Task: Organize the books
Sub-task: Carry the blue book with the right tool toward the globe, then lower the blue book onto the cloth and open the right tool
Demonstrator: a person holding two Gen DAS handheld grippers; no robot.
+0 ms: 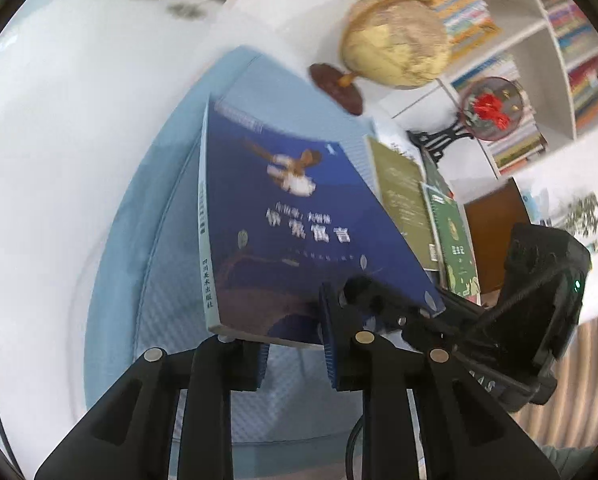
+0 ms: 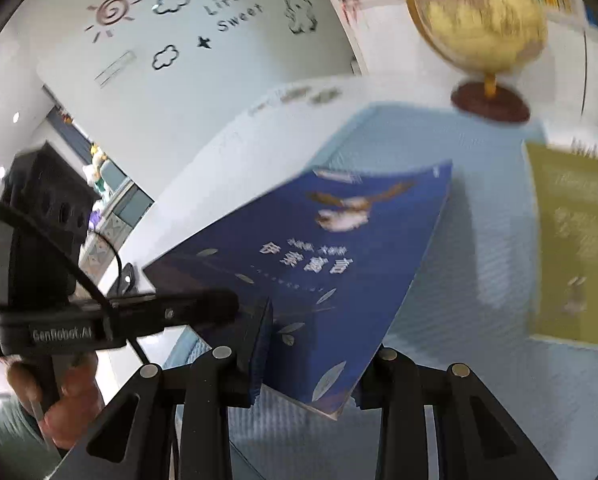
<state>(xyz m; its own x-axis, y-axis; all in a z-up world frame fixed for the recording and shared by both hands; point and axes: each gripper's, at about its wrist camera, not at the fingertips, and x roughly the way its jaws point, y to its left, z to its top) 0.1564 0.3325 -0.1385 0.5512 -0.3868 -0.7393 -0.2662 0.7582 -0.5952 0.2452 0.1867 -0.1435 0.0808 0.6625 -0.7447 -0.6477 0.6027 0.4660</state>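
A dark blue book [image 1: 291, 216] with a bird on its cover hangs tilted over a light blue mat [image 1: 139, 264]. My left gripper [image 1: 291, 344] is shut on the book's near edge, one pad under the spine corner and the other over the cover. My right gripper [image 1: 379, 300] grips the book's right corner. In the right wrist view the same blue book [image 2: 331, 264] sits between the fingers of my right gripper [image 2: 319, 360], shut on its near corner. The left gripper [image 2: 235, 304] comes in from the left onto the book's edge.
A globe [image 1: 395, 40] on a brown base stands at the mat's far side. An olive book [image 1: 403, 200] and a green book [image 1: 455, 240] stand to the right. A round red-flower ornament [image 1: 493, 108] and full bookshelves [image 1: 579, 40] are behind. A hand [image 2: 71, 392] holds the left gripper.
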